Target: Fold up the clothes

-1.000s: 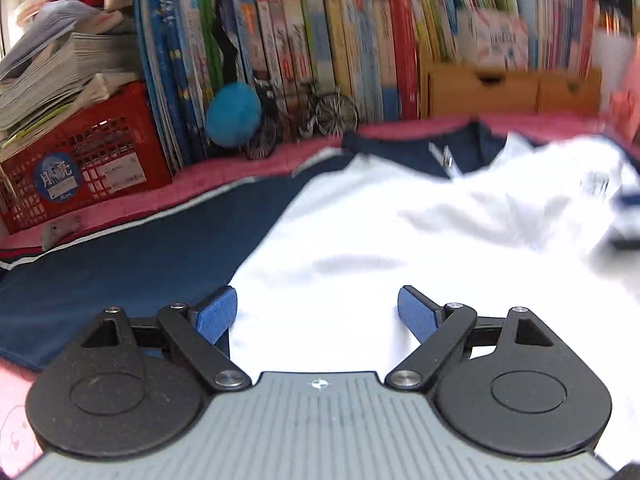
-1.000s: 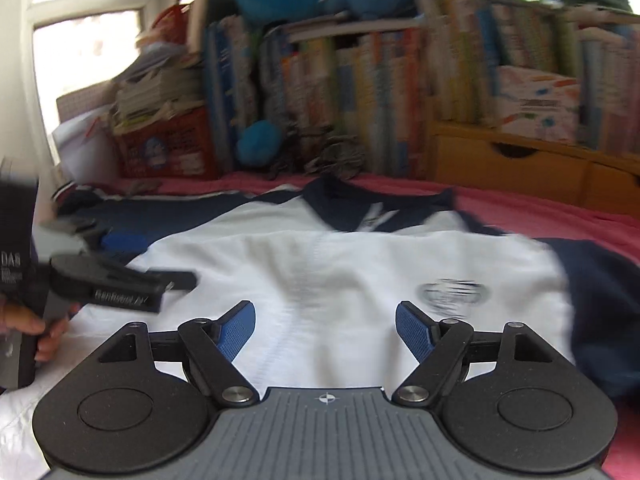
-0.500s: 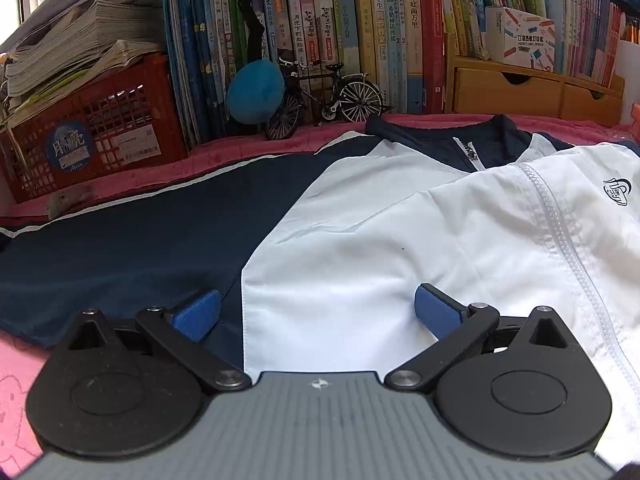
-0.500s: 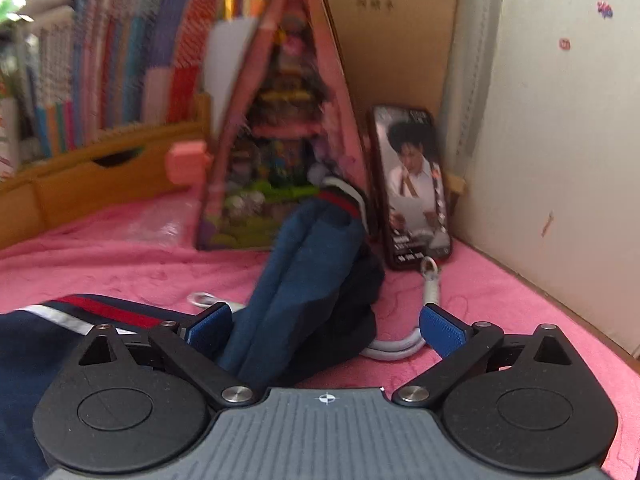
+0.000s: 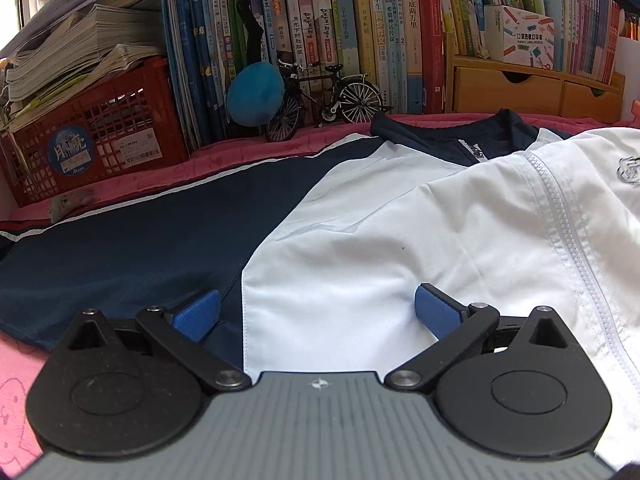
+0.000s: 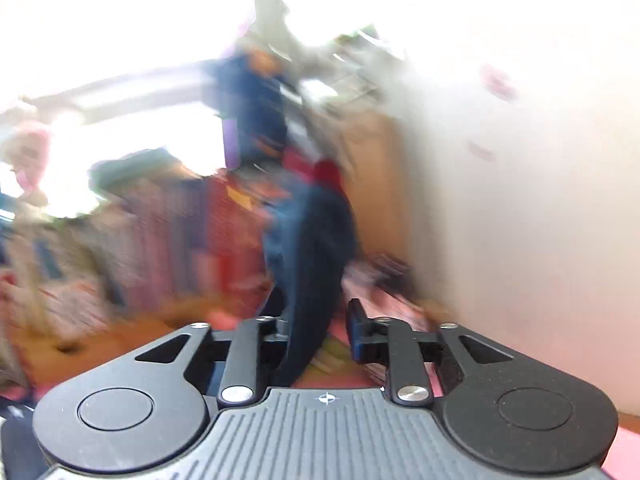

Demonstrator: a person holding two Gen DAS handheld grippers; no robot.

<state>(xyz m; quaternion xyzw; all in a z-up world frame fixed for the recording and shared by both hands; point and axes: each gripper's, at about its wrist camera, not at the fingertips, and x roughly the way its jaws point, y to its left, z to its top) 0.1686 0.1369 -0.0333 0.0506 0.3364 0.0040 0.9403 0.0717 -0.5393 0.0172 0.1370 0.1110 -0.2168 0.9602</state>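
Observation:
A white and navy zip jacket (image 5: pixel 360 216) lies spread on the pink bedcover (image 5: pixel 24 384). My left gripper (image 5: pixel 318 294) hovers low over it, open wide, its blue pads straddling the seam between the navy left sleeve (image 5: pixel 132 240) and the white front; nothing is pinched. The right wrist view is badly blurred. There the navy right sleeve (image 6: pixel 308 248) with a red cuff runs forward between the fingers of my right gripper (image 6: pixel 318 316), whose jaws are closing. The sleeve hides the left pad, and a narrow gap shows between the cloth and the right pad (image 6: pixel 356 332).
Behind the jacket stand a row of books (image 5: pixel 360 40), a red crate (image 5: pixel 92 136) of papers, a blue ball (image 5: pixel 254 94), a model bicycle (image 5: pixel 324 100) and wooden drawers (image 5: pixel 532 88). A pale wall (image 6: pixel 520 200) rises close on the right of the right gripper.
The right gripper swung from the jacket's front to the right sleeve by the wall, and its jaws narrowed around the sleeve. The left gripper opened a little wider and stayed in place.

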